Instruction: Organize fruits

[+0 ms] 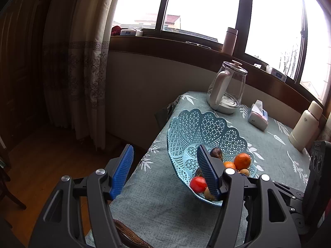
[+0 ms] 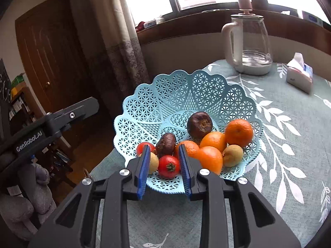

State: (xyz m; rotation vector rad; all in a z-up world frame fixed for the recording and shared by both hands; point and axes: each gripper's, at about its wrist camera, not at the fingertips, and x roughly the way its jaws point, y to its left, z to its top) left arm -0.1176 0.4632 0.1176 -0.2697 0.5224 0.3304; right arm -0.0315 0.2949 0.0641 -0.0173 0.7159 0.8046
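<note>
Left wrist view: left gripper hangs w/ fingers spread wide, nothing between them, at the table's near-left edge. One ribbed blue pad is out over the floor, the other crosses in front of the light-blue lattice plastic fruit basket. Basket sits on the teal leaf-print tablecloth, near the corner. Inside I can see a round orange mandarin and a small red tomato-like fruit; rest is partly hidden by the finger. Clear glass kettle w/ white handle stands behind the basket, well apart.

Right wrist view: right gripper is at the basket's near rim, fingers part-open, bracketing the small red fruit w/ green calyx but apparently not pinching it; can't be sure of contact. Around it: a wrinkled dark-brown fruit, a rounder dark one, several oranges, and a brownish-green kiwi-like fruit, all piled touching.

Handling, prob.: red fruit is light, smooth, slippery, thin-skinned, so it bruises easily. Grip across its widest part, gently. Dark wrinkled ones look soft. Basket is light, may slide.
</note>
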